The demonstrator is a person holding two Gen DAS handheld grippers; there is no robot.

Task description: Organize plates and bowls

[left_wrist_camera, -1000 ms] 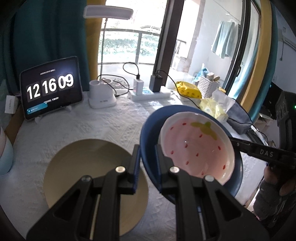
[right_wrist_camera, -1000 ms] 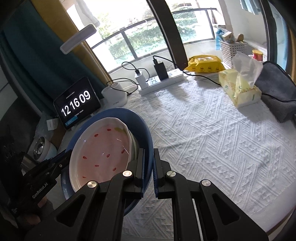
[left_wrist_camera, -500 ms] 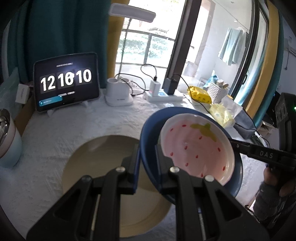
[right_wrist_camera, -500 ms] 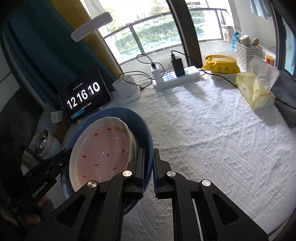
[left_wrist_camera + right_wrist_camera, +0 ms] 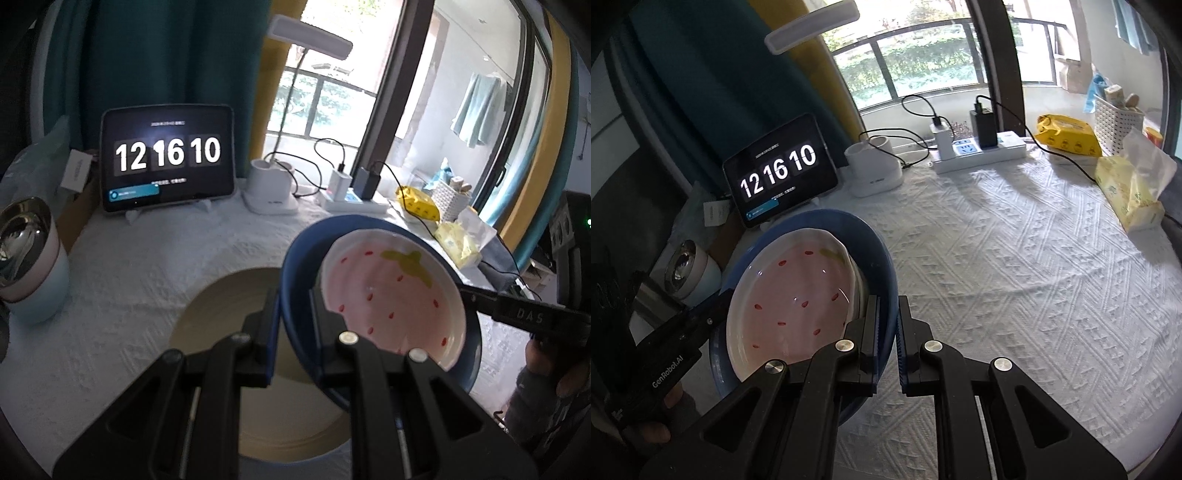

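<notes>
While both grippers clamp opposite edges of the blue bowl (image 5: 295, 280), it hangs in the air above the white tablecloth (image 5: 1015, 266) with the pink strawberry plate (image 5: 391, 299) nested inside it. On the bowl's near rim in the left wrist view, the left gripper (image 5: 293, 325) is pinched tight — one finger outside the wall, one inside, close against the pink plate's edge. On the bowl's opposite rim, the right gripper (image 5: 888, 332) is closed just as narrowly on the blue wall, its inner finger beside the plate. Below the bowl and partly covered by it lies a tan plate (image 5: 229, 306) flat on the cloth. Beyond the bowl stands a clock tablet (image 5: 168, 158) — and a lamp base (image 5: 271, 192) beside that.
</notes>
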